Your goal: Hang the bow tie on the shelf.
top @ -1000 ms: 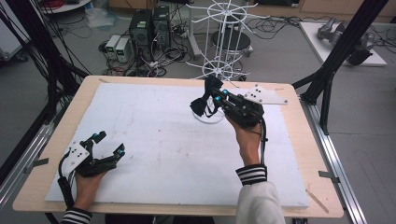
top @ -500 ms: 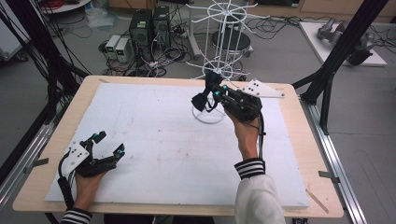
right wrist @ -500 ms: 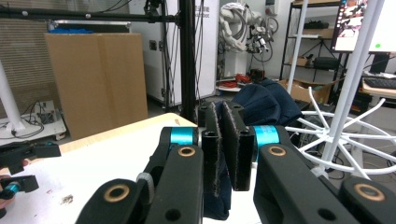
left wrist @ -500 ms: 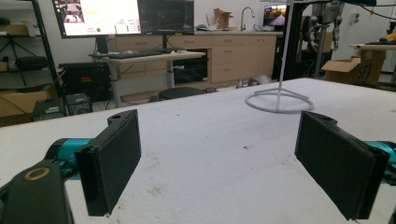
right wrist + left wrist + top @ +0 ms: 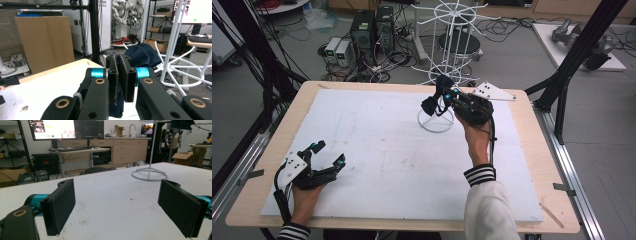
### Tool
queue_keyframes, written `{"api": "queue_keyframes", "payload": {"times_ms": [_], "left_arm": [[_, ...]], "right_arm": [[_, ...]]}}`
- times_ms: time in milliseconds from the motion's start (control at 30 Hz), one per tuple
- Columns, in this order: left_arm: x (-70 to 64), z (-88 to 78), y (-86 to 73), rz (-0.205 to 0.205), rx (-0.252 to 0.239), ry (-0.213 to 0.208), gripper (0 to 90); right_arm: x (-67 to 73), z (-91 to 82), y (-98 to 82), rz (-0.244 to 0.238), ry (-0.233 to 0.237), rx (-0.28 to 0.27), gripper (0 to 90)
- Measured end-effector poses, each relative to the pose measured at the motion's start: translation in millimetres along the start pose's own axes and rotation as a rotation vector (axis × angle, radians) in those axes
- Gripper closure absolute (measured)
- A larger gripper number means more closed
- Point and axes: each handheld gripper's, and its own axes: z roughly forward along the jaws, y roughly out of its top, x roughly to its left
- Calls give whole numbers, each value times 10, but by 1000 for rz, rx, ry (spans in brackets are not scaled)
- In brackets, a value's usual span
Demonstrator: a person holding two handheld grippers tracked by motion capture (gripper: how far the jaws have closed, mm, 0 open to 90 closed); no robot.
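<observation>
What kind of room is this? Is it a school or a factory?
Most likely a robotics lab. There are computer monitors on a desk, robot arms standing at the back, and bundles of cables and computer boxes on the floor beyond the work table.

A dark navy cloth (image 5: 140,56), soft and bunched, is pinched between the closed jaws of the right gripper (image 5: 438,96) and held up off the white worktop (image 5: 377,150). In the right gripper view its folds bulge out beyond the jaws and a bit hangs below them. From the high view it shows as a dark lump (image 5: 430,105) at the gripper's tip, just beside the thin pole of the white wire rack (image 5: 447,30), above the rack's ring base (image 5: 436,121) at the worktop's far side.
</observation>
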Motion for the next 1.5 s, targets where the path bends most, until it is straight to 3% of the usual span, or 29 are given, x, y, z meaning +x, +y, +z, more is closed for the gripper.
{"api": "queue_keyframes", "payload": {"times_ms": [267, 867, 1167, 1500], "left_arm": [[0, -1, 0, -3, -3, 1, 148], [0, -5, -1, 1, -4, -1, 148], [0, -5, -1, -1, -5, 0, 148], [0, -6, 0, 1, -3, -1, 148]], "right_arm": [[-64, 41, -37, 9, -23, -15, 858], [-148, 59, -79, 21, -61, 10, 858], [-127, 67, -75, -1, -87, 29, 850], [-129, 67, -75, 21, -100, 23, 734]]}}
